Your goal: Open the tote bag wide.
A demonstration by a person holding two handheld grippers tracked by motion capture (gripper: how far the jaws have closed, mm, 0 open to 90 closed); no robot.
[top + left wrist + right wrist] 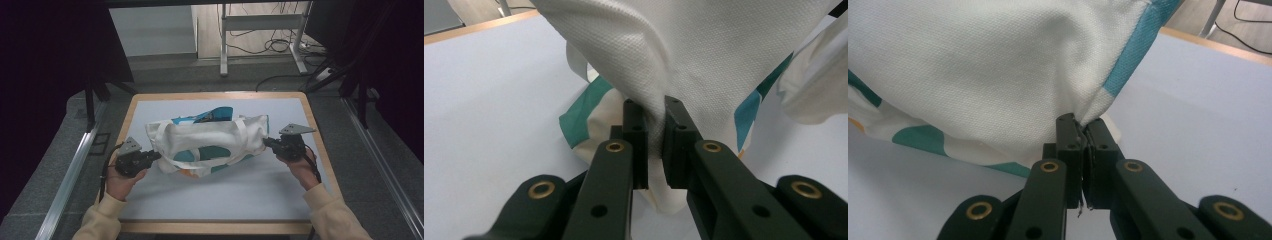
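A white cloth tote bag (207, 142) with teal, blue and orange patches lies across the middle of the pale mat (210, 195), stretched between both hands. At its left corner my left gripper (156, 155) is shut on a bunched fold of the white fabric (655, 125). My right gripper (266, 142) is shut on the bag's right corner, where the cloth (998, 75) with a blue stripe is pinched thin between the pads (1068, 140). The bag's handles (200, 155) lie over its body.
The mat covers a wooden-edged table (315, 120). Metal rails (70, 175) run along both sides on the grey floor. A white desk frame (262, 30) and loose cables (280, 45) stand beyond the far edge. Bare mat lies in front of the bag.
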